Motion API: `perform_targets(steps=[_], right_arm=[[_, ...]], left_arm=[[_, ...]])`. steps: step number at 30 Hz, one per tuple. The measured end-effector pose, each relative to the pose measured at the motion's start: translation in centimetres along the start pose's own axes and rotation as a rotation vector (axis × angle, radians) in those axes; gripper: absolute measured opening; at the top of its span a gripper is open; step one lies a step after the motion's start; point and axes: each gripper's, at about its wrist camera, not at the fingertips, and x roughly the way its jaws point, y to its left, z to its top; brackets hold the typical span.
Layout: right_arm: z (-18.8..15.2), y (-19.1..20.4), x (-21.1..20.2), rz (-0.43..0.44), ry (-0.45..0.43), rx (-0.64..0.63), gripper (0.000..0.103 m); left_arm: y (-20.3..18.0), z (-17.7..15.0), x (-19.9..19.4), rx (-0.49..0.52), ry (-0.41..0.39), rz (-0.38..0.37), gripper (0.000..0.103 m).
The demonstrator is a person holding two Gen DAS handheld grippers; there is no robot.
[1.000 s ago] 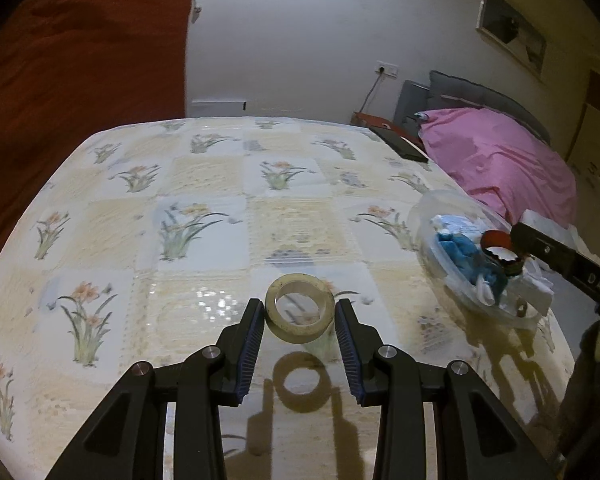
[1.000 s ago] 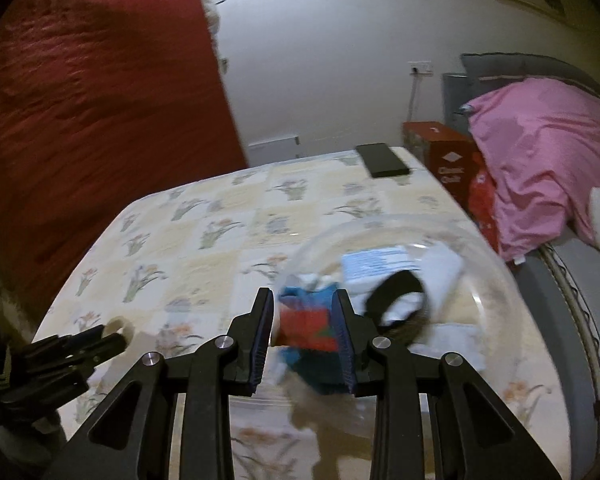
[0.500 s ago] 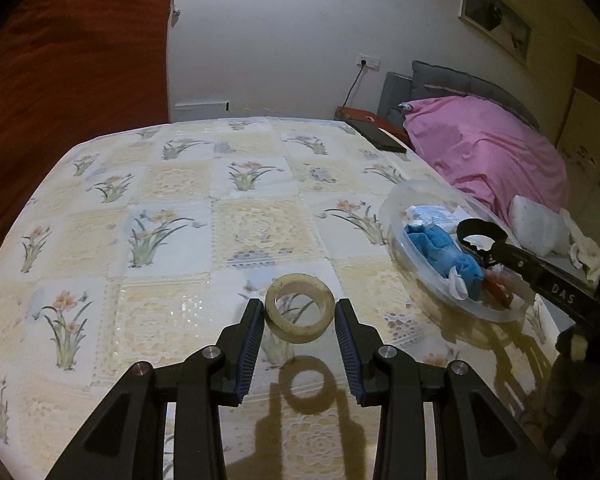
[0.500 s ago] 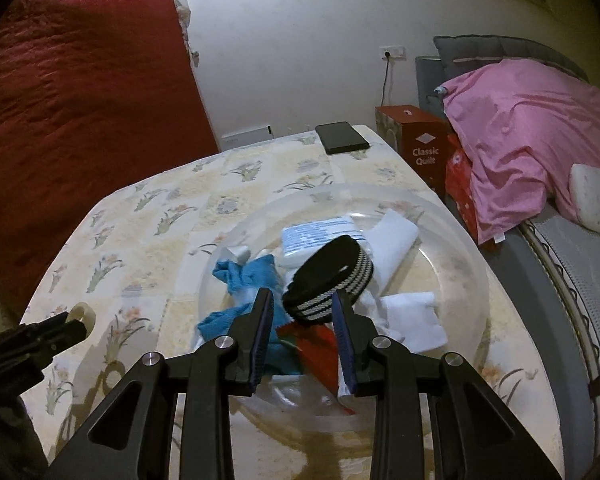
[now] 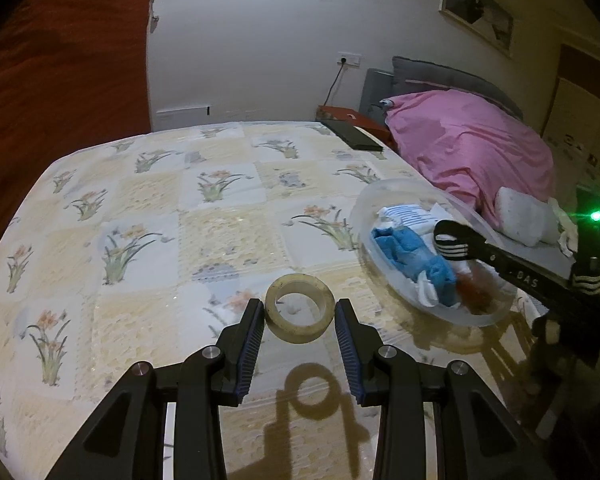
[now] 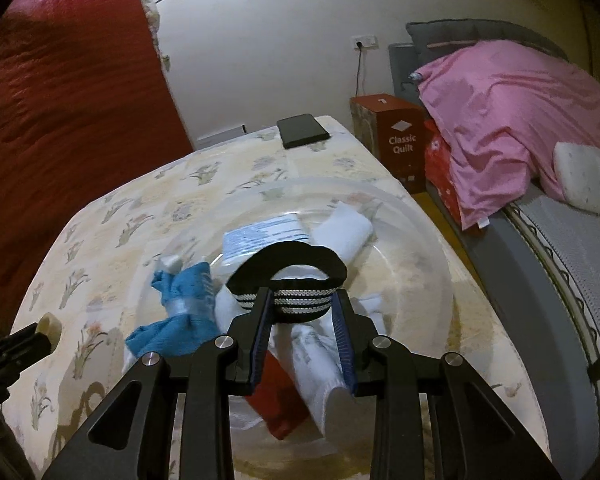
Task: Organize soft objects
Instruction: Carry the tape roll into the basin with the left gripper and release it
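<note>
My left gripper (image 5: 299, 320) is shut on a clear tape roll (image 5: 296, 330), held just above the flowered tablecloth (image 5: 140, 240); its ring shadow lies below. My right gripper (image 6: 302, 312) is shut on a black band with white stripes (image 6: 288, 256), over a clear plastic bowl (image 6: 440, 248). In the bowl lie a blue cloth (image 6: 180, 320), white socks (image 6: 344, 232), a printed packet (image 6: 260, 236) and a red cloth (image 6: 280, 400). The left wrist view shows the bowl (image 5: 380, 188) at right with the band (image 5: 454, 248) above it.
A black phone (image 6: 302, 130) lies at the table's far edge. Beyond the right edge stand a red box (image 6: 396, 140) and a bed with a pink quilt (image 6: 520, 120). A red hanging cloth (image 6: 60, 120) fills the left.
My right gripper has come up and back over the bowl, and the black band now sits gripped between its fingers. The left gripper keeps the tape roll and has lifted slightly.
</note>
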Motion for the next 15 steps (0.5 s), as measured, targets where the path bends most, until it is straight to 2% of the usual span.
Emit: perform_targets(steps=[10, 15], right_arm=[[-0.2, -0.8, -1.6, 0.022, -0.031, 0.038, 0.032], [-0.1, -1.4, -2.8, 0.029, -0.051, 0.057, 0.039]], left_arm=[[-3.1, 1.7, 0.5, 0.047, -0.001, -0.088, 0.039], [-4.9, 2.6, 1.2, 0.076, 0.007, -0.134, 0.039]])
